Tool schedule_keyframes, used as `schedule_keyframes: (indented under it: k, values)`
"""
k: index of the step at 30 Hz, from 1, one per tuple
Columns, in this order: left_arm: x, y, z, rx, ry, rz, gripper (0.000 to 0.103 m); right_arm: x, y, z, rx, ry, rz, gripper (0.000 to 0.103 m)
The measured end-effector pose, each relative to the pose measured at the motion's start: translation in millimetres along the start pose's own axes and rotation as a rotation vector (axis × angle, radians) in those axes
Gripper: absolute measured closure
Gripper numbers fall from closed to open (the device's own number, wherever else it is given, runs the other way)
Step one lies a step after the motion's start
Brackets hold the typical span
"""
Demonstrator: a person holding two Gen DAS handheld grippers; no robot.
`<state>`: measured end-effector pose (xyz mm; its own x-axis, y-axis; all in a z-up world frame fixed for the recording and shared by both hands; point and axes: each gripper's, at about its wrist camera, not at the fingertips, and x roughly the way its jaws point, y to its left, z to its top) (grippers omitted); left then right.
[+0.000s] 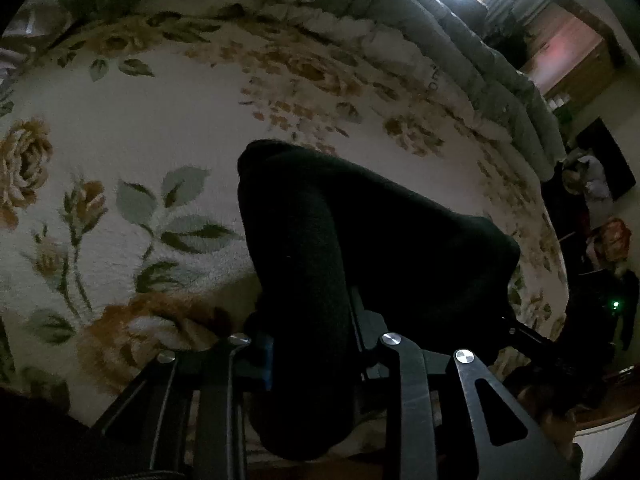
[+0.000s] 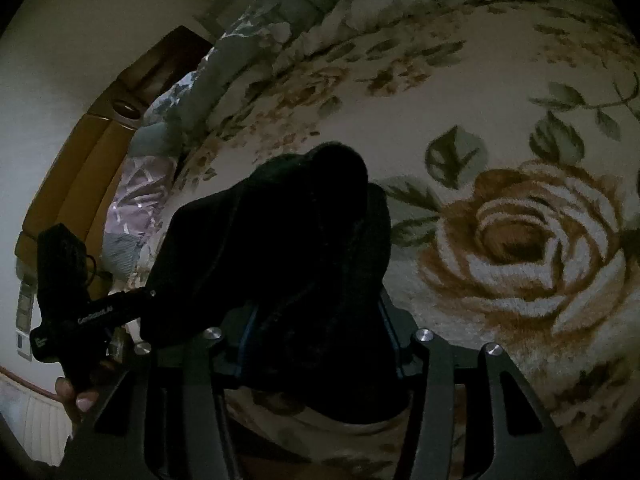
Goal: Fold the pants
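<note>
The black pants (image 1: pixel 340 240) hang bunched between my two grippers above a cream floral blanket (image 1: pixel 140 128). My left gripper (image 1: pixel 310 344) is shut on a thick fold of the pants; the cloth hides its fingertips. In the right wrist view the pants (image 2: pixel 288 248) fill the middle, and my right gripper (image 2: pixel 316 344) is shut on another fold of them. The left gripper's black body (image 2: pixel 80 312) shows at the left of that view, held by a hand, with the cloth stretched from it to my right gripper.
The blanket (image 2: pixel 520 260) with brown roses covers the bed. A rolled grey-green quilt (image 1: pixel 460 40) lies along its far edge. A wooden headboard (image 2: pixel 80 168) and pillows (image 2: pixel 136 192) stand at one end. Room clutter (image 1: pixel 600 220) sits beyond the bed.
</note>
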<state>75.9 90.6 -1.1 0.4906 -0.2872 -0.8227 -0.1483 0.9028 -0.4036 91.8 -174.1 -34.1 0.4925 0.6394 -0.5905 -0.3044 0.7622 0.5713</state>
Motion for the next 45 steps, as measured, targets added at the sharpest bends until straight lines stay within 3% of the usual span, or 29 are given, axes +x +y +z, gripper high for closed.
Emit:
schedule_keyframes:
  k: [17, 26, 32, 45]
  values:
    - [-39.0, 4.5, 10.5, -0.02, -0.069, 0.009, 0.075, -5.0, 27.7, 20.0, -0.057, -0.019, 0.041, 0.052]
    - [-42.9, 16.8, 36.0, -0.035, -0.098, 0.033, 0.075, 9.5, 45.6, 47.7, -0.098, -0.029, 0.053, 0.052]
    - [-35.9, 31.4, 58.6, -0.06, -0.118, 0.06, 0.075, 32.3, 58.7, 69.6, -0.134, -0.028, 0.055, 0.052]
    - [12.2, 62.3, 100.3, -0.099, -0.082, 0.112, 0.075, 94.4, 51.8, 106.8, -0.123, 0.042, 0.062, 0.052]
